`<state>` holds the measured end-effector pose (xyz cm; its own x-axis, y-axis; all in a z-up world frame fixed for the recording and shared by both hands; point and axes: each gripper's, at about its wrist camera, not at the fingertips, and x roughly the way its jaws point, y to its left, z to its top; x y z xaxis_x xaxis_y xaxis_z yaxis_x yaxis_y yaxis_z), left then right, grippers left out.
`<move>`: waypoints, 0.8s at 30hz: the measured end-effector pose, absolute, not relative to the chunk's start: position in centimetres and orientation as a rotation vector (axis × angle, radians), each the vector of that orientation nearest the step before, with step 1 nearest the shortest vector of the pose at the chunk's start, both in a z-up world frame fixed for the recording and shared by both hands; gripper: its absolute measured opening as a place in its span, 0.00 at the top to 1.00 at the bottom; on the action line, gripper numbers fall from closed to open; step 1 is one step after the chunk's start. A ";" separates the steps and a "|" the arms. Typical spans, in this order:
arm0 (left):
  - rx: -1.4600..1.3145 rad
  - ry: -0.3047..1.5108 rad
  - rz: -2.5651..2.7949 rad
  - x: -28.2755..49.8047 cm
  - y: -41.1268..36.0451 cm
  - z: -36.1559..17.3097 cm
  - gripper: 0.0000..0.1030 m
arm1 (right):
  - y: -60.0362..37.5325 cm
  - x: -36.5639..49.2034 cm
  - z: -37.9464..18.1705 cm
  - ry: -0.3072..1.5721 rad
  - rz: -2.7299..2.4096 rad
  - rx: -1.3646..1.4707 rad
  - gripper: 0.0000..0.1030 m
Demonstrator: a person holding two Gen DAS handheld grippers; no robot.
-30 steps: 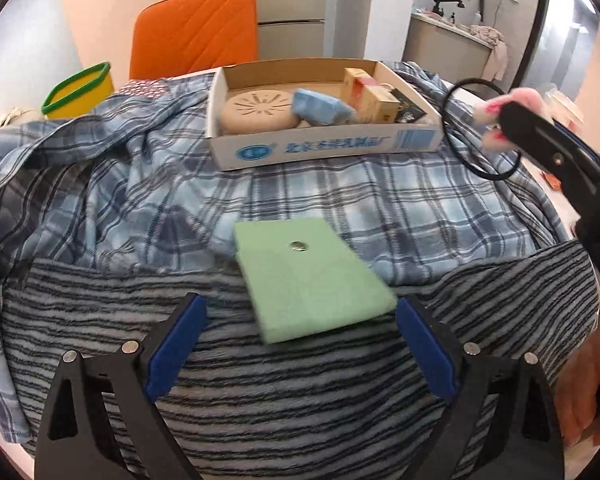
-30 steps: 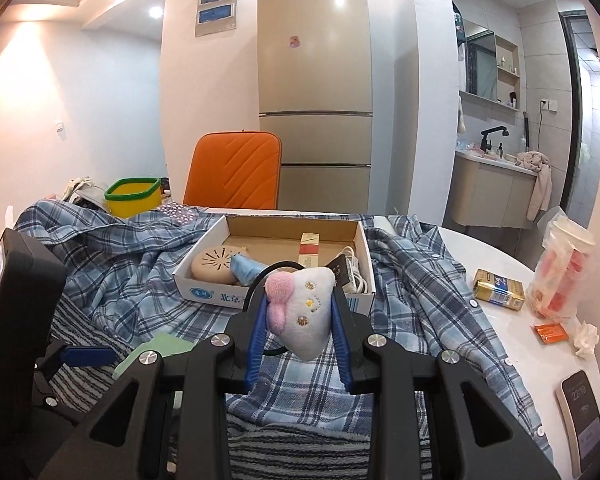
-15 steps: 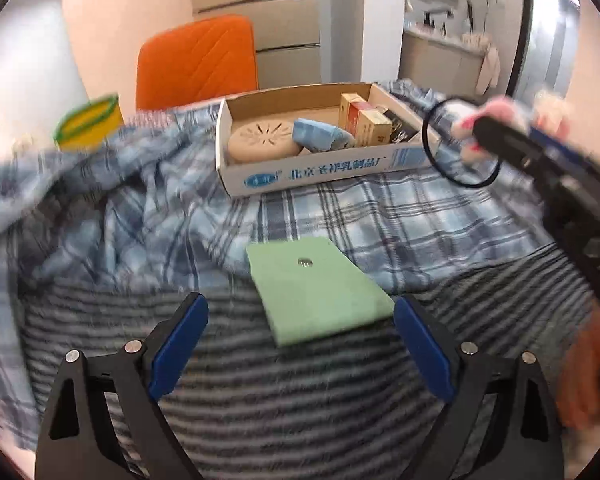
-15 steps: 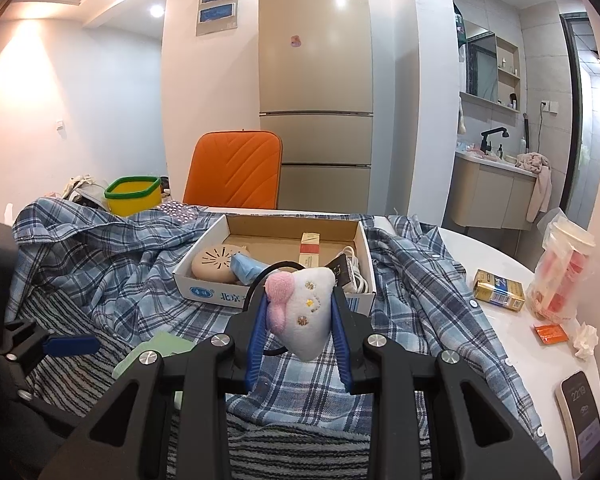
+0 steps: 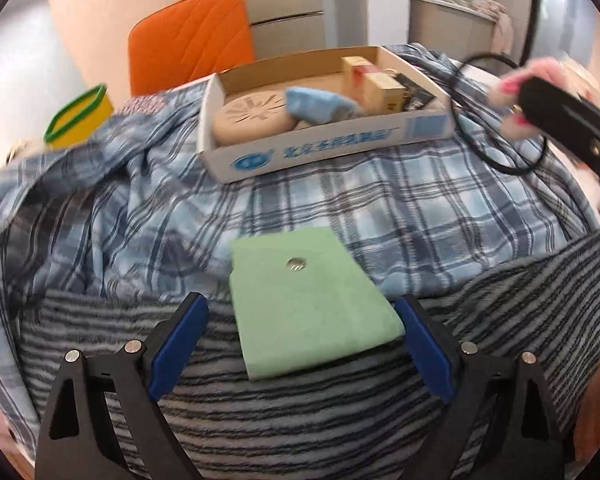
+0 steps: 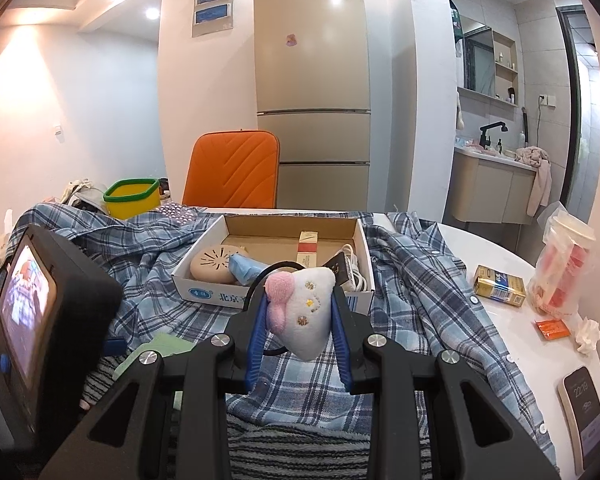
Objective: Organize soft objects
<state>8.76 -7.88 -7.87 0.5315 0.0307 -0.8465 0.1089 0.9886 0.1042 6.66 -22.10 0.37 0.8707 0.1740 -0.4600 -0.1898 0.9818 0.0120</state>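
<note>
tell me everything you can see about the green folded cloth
The green cloth is a pale green, soft-looking rectangle, folded flat, with a small round metal snap near its far edge. It lies flat, turned a little askew, partly on the grey striped fabric and partly on the blue plaid shirt. The left tongs stand open to either side of its near end, with the pads not pressing it.

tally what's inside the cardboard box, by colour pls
Beige: 1, round disc
Blue: 1, cloth
Red and cream: 2, small cartons
Black: 1, flat packet
White: 1, cable
Total: 6 visible in the box
</note>
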 end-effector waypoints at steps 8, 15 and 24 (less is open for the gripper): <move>0.055 0.928 -0.031 7.2 -3.9 -6.8 0.09 | -21.8 6.5 0.3 0.472 0.195 -0.050 0.70; 0.063 0.897 -0.144 7.5 -3.8 -6.7 0.09 | -21.8 6.9 0.1 0.495 0.195 -0.046 0.70; 0.171 0.946 -0.196 8.4 -4.8 -8.2 0.27 | -21.8 7.1 0.0 0.507 0.199 -0.046 0.70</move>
